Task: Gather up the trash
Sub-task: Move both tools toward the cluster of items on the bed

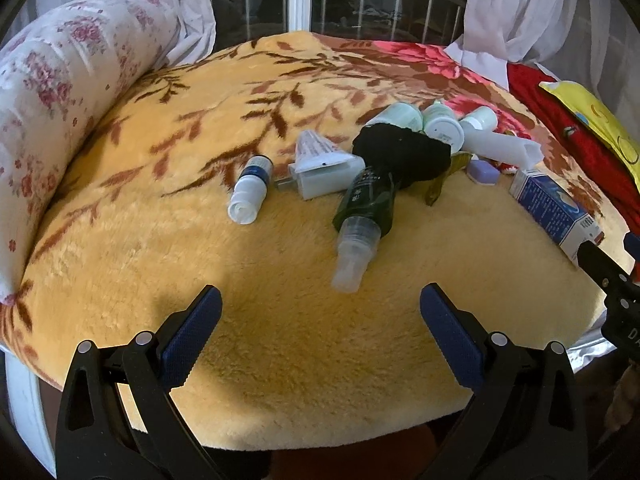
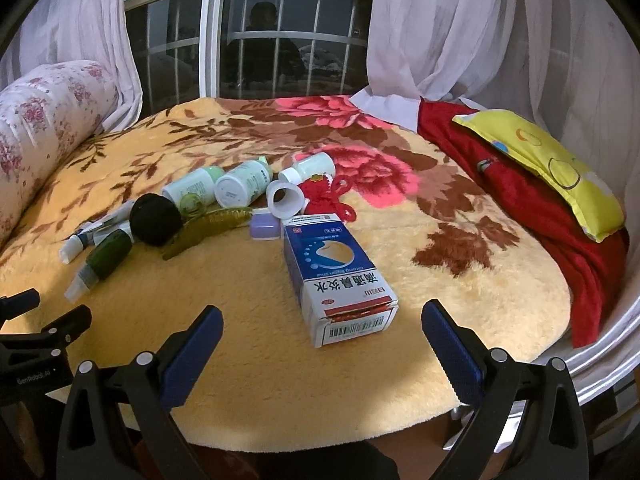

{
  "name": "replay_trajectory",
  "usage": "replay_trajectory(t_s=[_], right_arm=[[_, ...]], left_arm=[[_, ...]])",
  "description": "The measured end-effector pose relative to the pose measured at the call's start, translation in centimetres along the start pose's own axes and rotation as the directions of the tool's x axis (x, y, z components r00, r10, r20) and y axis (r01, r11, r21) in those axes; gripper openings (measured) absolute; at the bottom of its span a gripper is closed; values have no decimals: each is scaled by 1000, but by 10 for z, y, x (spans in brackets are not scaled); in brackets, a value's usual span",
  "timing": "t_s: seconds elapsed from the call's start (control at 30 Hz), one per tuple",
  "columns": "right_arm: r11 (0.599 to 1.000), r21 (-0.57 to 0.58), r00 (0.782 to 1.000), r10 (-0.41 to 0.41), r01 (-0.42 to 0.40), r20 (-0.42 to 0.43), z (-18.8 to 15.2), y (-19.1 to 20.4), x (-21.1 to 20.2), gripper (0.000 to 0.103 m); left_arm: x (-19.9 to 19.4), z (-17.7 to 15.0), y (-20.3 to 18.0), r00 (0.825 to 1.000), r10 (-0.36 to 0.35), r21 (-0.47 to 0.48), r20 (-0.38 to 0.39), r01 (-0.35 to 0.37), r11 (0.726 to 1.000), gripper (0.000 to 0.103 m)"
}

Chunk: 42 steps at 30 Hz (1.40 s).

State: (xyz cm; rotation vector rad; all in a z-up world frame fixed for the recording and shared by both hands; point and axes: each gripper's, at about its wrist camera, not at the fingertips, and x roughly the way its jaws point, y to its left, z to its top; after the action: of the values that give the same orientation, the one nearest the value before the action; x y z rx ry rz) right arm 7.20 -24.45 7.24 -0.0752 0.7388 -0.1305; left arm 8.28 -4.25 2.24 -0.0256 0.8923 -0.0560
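Right wrist view shows a plush yellow blanket (image 2: 280,380) with brown leaves and pink flowers covering the bed, a floral bolster (image 2: 44,120) at far left and a red cloth (image 2: 520,208) under a yellow pillow (image 2: 540,156) at far right. Near the middle lies a blue-and-white medicine box (image 2: 336,276), barcode end toward the camera, just beyond the right gripper (image 2: 322,344), whose blue pads stand wide apart and hold nothing. Farther left sits the trash cluster: pale green bottles (image 2: 236,184), a black ball of fabric (image 2: 156,220), a dark green spray bottle (image 2: 104,258) and a small lilac case (image 2: 264,228).

Left wrist view has the left gripper (image 1: 320,320) equally wide open and empty, hovering over bare blanket near the spray bottle's clear cap. A white charger plug (image 1: 324,176) and a small blue-banded bottle (image 1: 250,192) lie left of the black fabric.
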Motion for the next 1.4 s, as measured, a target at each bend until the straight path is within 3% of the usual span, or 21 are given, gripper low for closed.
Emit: replay_trajectory(t_s=[1.4], right_arm=[[1000, 0, 1000, -1, 1, -17, 0, 1, 10, 98]], left_arm=[[7, 1, 1, 1000, -4, -1, -22, 3, 1000, 97]])
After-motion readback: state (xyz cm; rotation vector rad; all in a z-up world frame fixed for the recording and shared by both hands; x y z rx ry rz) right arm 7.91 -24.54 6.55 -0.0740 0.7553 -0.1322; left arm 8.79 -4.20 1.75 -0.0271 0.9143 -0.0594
